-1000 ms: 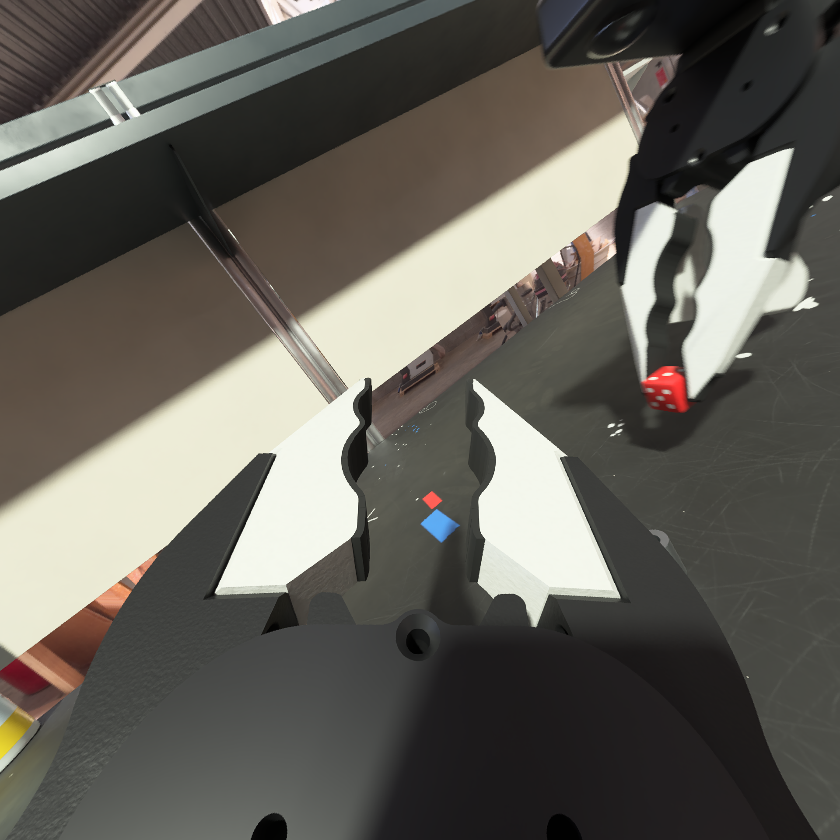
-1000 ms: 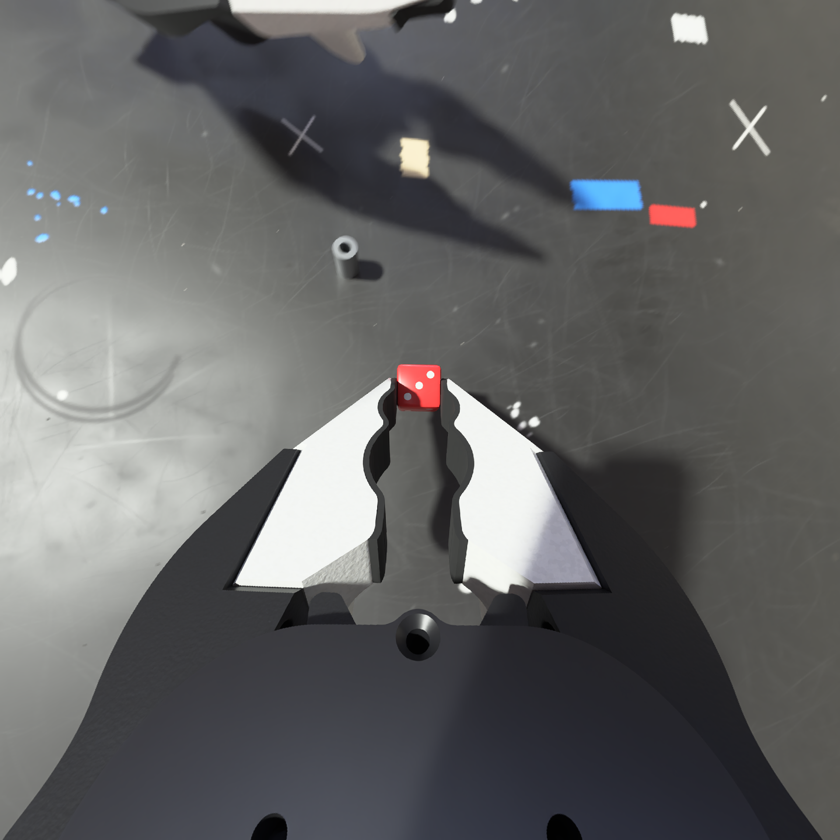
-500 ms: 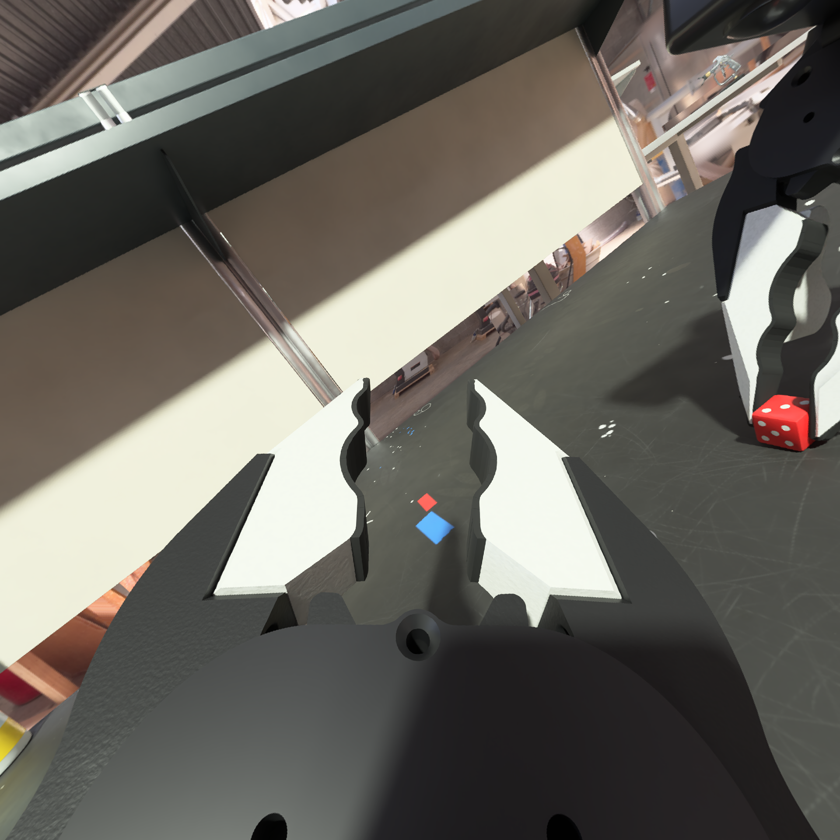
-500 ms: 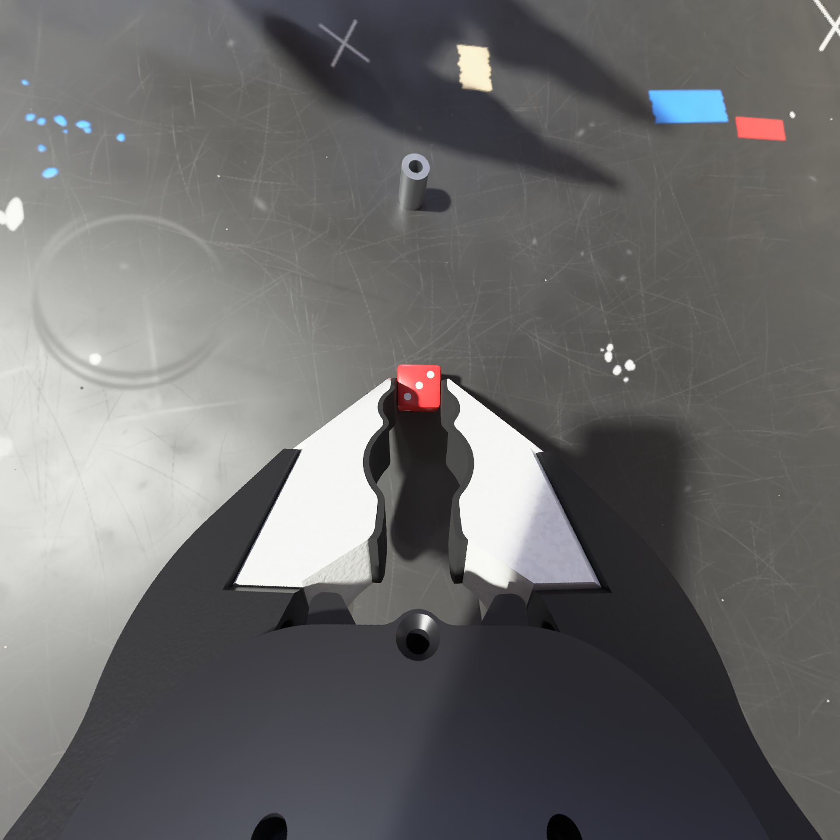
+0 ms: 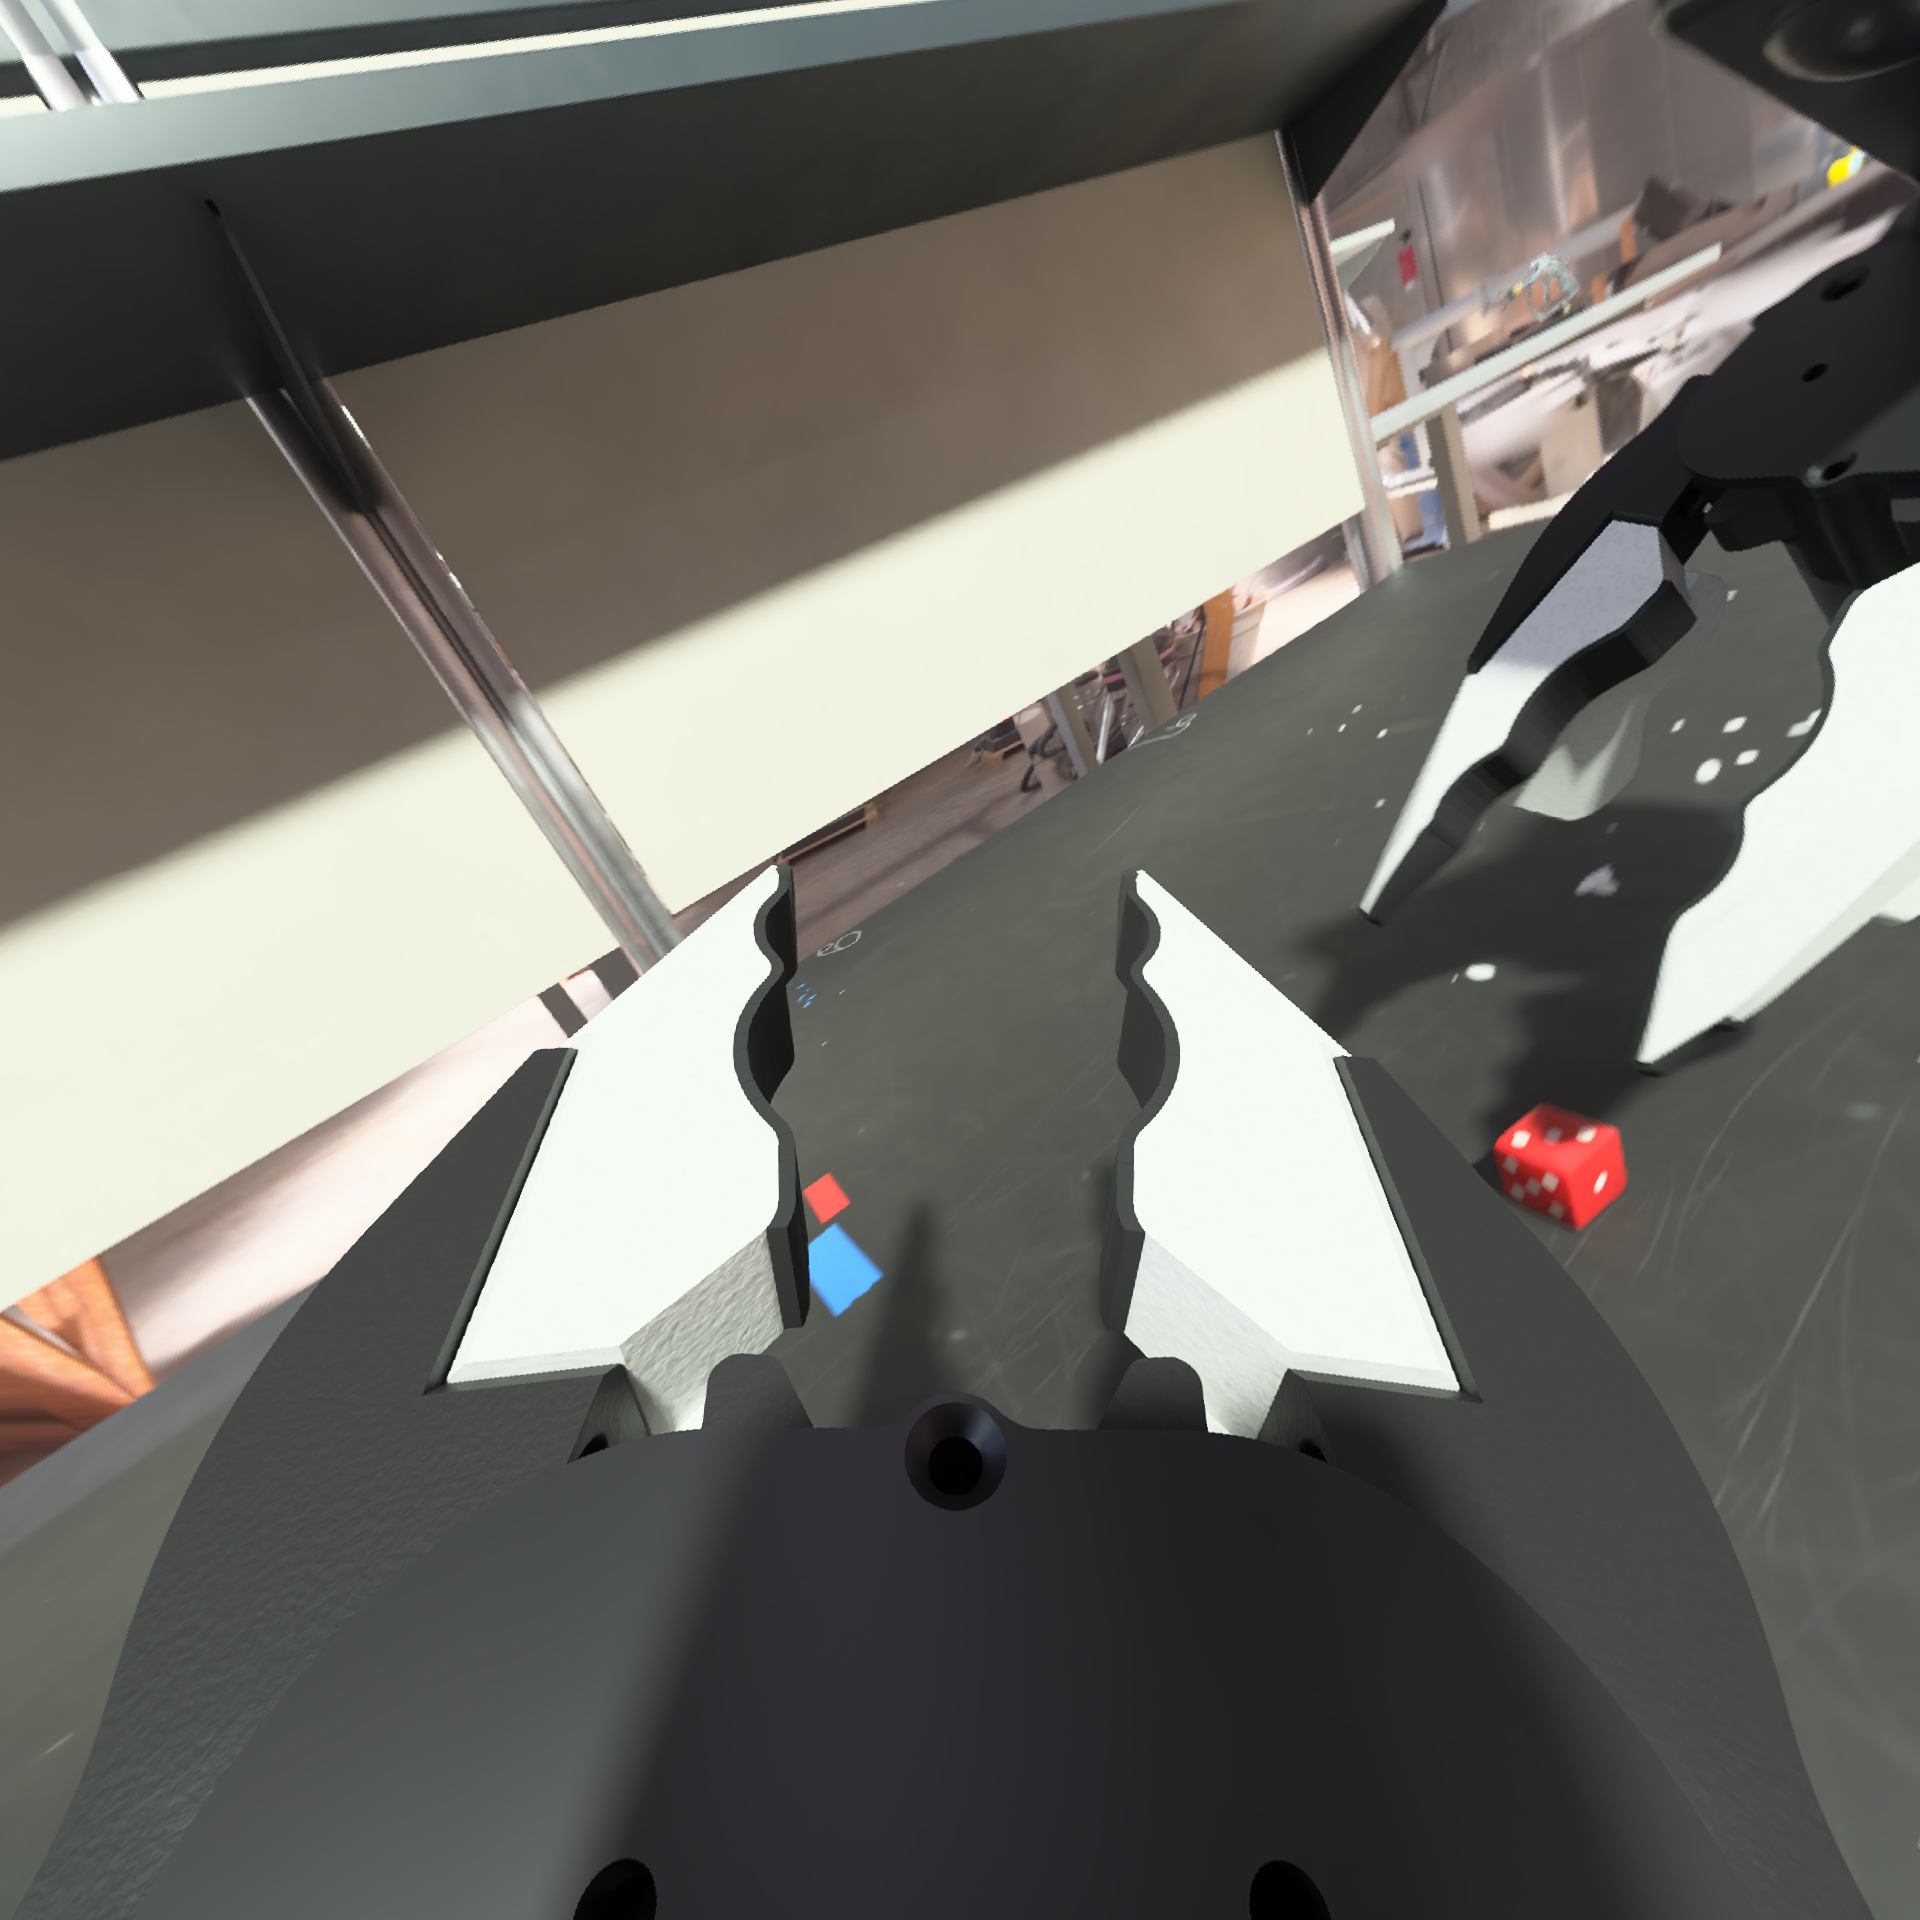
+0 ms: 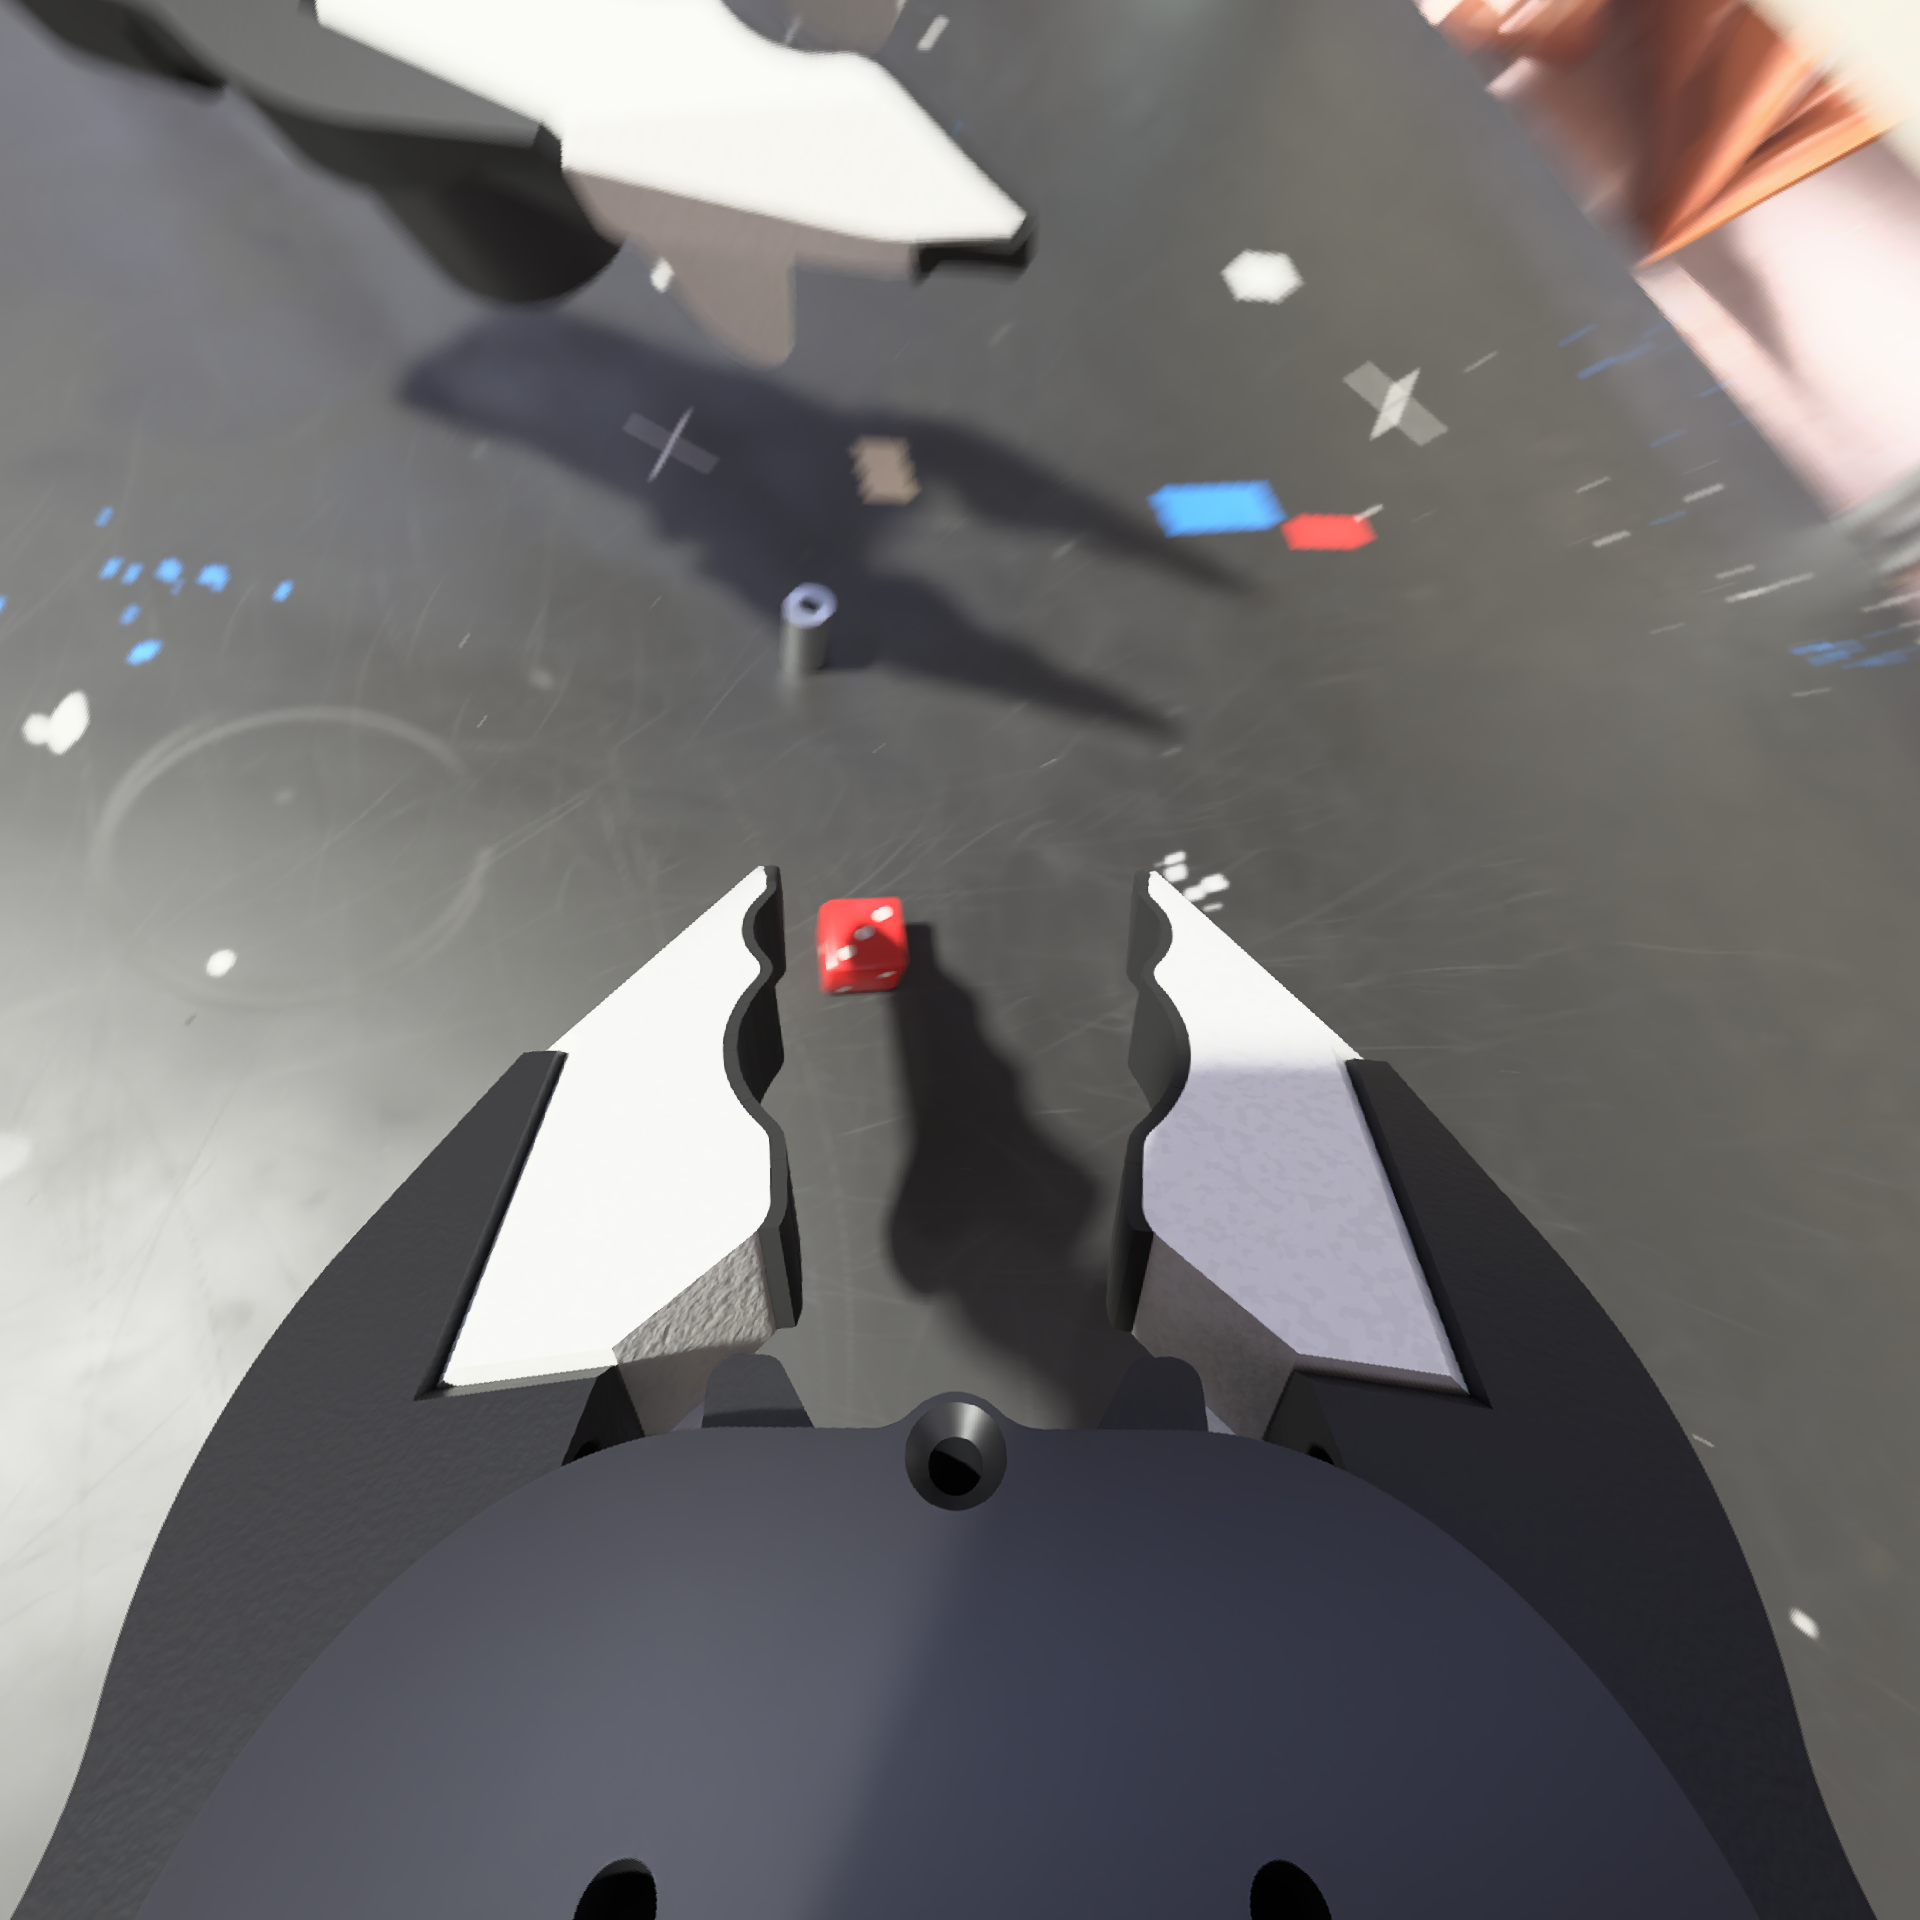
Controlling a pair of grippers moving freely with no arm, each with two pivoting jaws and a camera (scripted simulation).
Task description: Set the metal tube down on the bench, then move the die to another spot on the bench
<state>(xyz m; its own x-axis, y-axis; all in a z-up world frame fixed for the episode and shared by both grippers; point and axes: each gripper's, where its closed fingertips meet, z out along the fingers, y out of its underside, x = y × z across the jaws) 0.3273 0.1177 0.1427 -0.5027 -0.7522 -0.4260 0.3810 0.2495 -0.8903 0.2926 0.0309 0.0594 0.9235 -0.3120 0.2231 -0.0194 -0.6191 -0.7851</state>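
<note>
The red die (image 6: 860, 943) lies on the dark bench, just past my right gripper (image 6: 958, 883), nearer its left fingertip. The right gripper is open, empty and lifted above the die. The die also shows in the left wrist view (image 5: 1558, 1164), below the right gripper (image 5: 1527, 987). The small grey metal tube (image 6: 805, 629) stands upright on the bench farther ahead, free of both grippers. My left gripper (image 5: 956, 883) is open and empty above the bench; it shows at the top of the right wrist view (image 6: 790, 208).
Blue (image 6: 1214, 507) and red (image 6: 1328, 532) tape patches, a tan patch (image 6: 883, 470) and white crosses mark the bench. A beige back panel (image 5: 727, 520) with a metal post (image 5: 499, 686) rises behind the bench. The bench edge runs at the upper right of the right wrist view.
My right gripper has opened, let the die go onto the bench and lifted off it. My left gripper has opened wider.
</note>
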